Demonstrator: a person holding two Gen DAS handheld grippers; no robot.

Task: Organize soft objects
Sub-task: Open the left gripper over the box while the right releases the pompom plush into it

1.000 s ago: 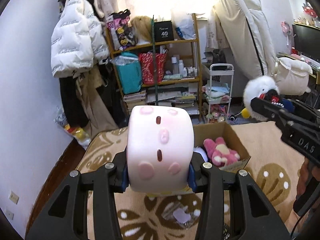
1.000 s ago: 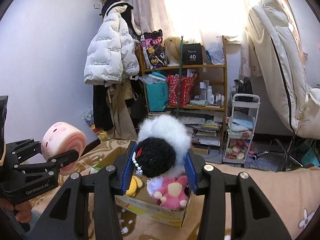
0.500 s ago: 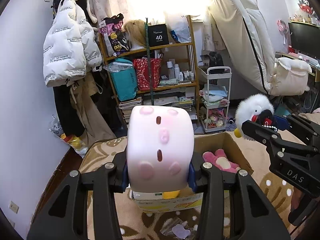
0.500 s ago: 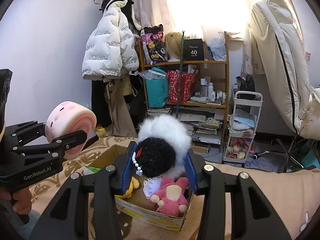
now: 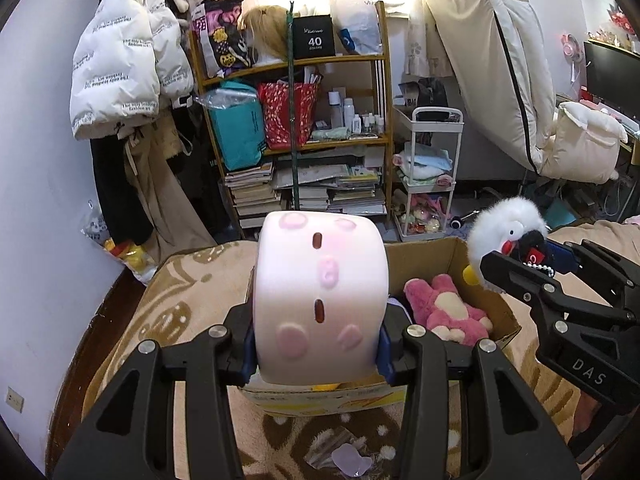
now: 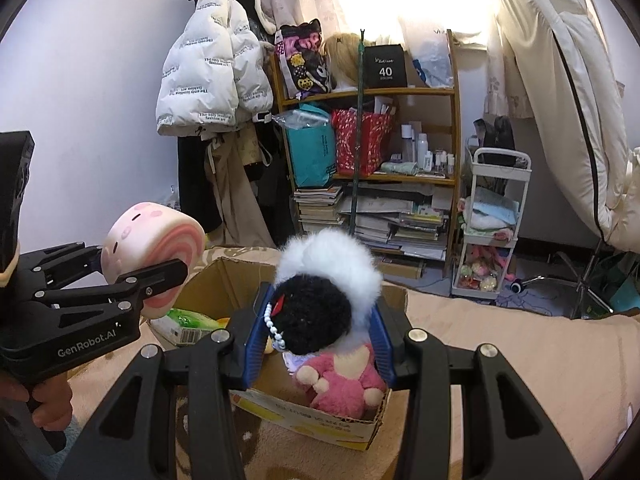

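Observation:
My left gripper [image 5: 318,354] is shut on a pink roll-shaped plush with a pig face [image 5: 320,300] and holds it above the near left part of an open cardboard box [image 5: 440,256]; the roll also shows in the right wrist view [image 6: 152,256]. My right gripper [image 6: 320,340] is shut on a fluffy white and black penguin plush [image 6: 324,296], held above the box [image 6: 224,284]; it also shows in the left wrist view [image 5: 508,232]. A pink bear plush [image 5: 444,312] lies inside the box.
The box sits on a beige patterned blanket [image 5: 188,292]. Behind stand a cluttered wooden shelf [image 5: 304,128], a white trolley [image 5: 432,176], hanging coats [image 5: 124,60] and a cream chair [image 5: 500,64]. A green packet [image 6: 188,320] lies in the box.
Both grippers have moved forward toward the box with their plush toys still held. The box now looks closer and lies under both toys.

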